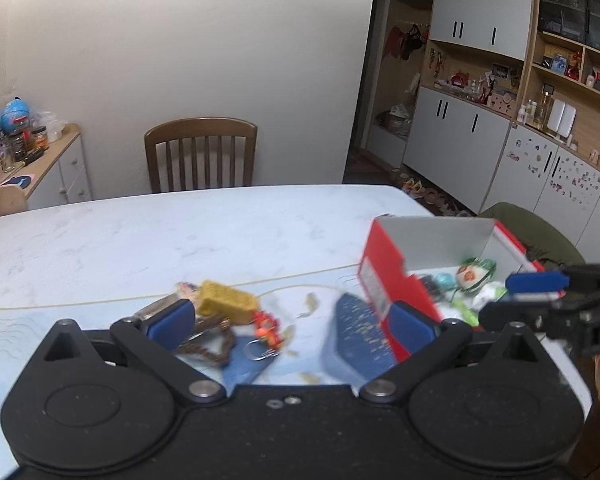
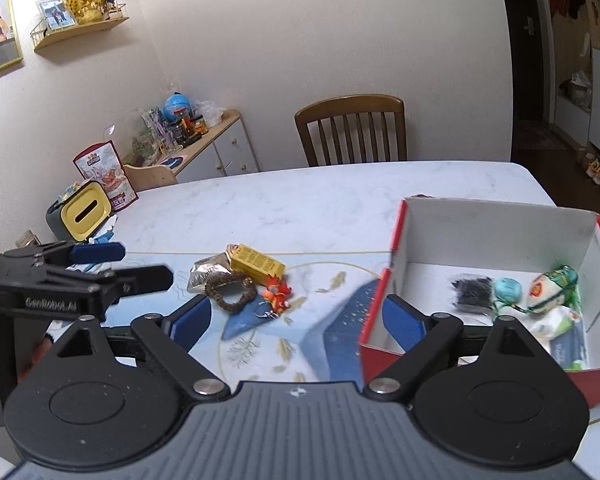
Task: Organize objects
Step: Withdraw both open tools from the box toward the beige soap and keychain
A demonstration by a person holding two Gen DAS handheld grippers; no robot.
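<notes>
A small heap lies on the table: a yellow box [image 1: 228, 300] [image 2: 258, 264], a brown bead bracelet [image 1: 208, 340] [image 2: 230, 290], an orange keychain toy [image 1: 267, 326] [image 2: 278, 294] and a silver foil packet [image 2: 206, 272]. My left gripper [image 1: 292, 326] [image 2: 132, 266] is open just short of the heap, holding nothing. To the right stands an open red box [image 1: 384, 276] [image 2: 500, 232] with a white inside. It holds a black item [image 2: 472, 290], a teal ball [image 2: 507, 288] and a green-white toy [image 2: 552, 288]. My right gripper [image 2: 296, 320] [image 1: 528, 295] is open and empty at the box's near left corner.
A blue patterned placemat [image 2: 332, 340] lies under the heap. A yellow-grey container [image 2: 80, 212] and a snack bag [image 2: 104, 176] stand at the table's left end. A wooden chair [image 1: 201, 154] stands behind the far edge. The table's middle [image 1: 180, 232] is bare marble.
</notes>
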